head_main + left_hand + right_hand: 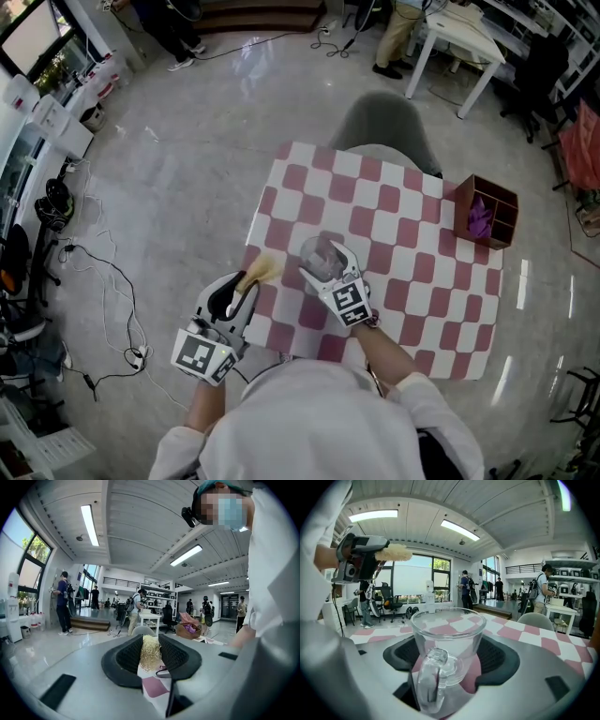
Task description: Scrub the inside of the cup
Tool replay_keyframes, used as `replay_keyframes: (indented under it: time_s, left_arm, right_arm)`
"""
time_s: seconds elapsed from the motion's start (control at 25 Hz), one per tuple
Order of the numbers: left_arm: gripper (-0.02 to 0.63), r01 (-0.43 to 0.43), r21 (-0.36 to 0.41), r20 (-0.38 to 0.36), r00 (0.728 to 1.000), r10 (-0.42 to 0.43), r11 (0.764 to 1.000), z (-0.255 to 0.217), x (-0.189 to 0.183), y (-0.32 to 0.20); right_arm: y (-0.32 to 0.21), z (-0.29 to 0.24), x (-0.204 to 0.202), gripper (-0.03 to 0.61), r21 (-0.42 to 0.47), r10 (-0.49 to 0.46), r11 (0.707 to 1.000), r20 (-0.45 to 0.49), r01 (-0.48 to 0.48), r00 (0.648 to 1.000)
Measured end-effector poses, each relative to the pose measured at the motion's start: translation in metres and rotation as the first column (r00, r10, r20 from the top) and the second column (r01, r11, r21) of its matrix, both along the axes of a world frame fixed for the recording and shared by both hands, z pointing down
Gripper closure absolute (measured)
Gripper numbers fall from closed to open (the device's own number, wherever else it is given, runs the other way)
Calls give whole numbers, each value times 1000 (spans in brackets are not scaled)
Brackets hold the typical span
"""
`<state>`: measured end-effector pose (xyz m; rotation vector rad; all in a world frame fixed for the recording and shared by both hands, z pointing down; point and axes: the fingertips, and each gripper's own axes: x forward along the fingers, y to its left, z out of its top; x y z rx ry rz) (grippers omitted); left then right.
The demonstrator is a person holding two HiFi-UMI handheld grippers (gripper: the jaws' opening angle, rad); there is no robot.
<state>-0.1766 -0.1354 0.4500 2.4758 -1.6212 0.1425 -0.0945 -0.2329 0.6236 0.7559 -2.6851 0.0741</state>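
- we note the left hand-held gripper (151,656) clamped on a straw-coloured scrubber (150,648).
- right hand-held gripper (449,657) closed round an upright clear cup (447,627) over the checkered counter (412,234).

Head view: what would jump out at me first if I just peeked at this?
The pink-and-white checked table grabs the eye first, standing in the middle of a shiny floor. At its near edge the right gripper clamps a clear glass cup, and beside it the left gripper pinches a straw-coloured scrubber. A brown box with something purple inside sits at the table's right edge.
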Motion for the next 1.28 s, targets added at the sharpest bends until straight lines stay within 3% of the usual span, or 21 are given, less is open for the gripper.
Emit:
replay_keyframes:
  time_s: [0.32, 0.52, 0.64, 0.8, 1.04, 1.28]
  left_arm:
    - [501, 13, -3, 26, 1000, -13, 1000, -4, -5, 5]
    - [502, 15, 12, 22, 1000, -15, 1000, -6, -6, 5]
    - [502, 5, 28, 15, 1000, -5, 1000, -10, -3, 2]
    - [502, -20, 53, 6, 1000, 19, 998, -16, 1, 0]
    - [502, -89, 89, 16, 996, 88, 992, -26, 9, -3]
    - [502, -167, 133, 23, 986, 166, 977, -39, 17, -8]
  right_arm:
    - [-3, -2, 1, 187, -31, 18, 999, 3, -18, 1000]
    - [0, -17, -1, 187, -1, -10, 1000, -21, 10, 1000]
    - [3, -24, 2, 187, -36, -4, 999, -34, 2, 999]
    - [10, -41, 9, 187, -56, 9, 998, -40, -12, 999]
    - [27, -86, 13, 187, 3, -27, 1000, -58, 28, 998]
    - [45, -121, 21, 187, 33, -2, 999, -118, 6, 993]
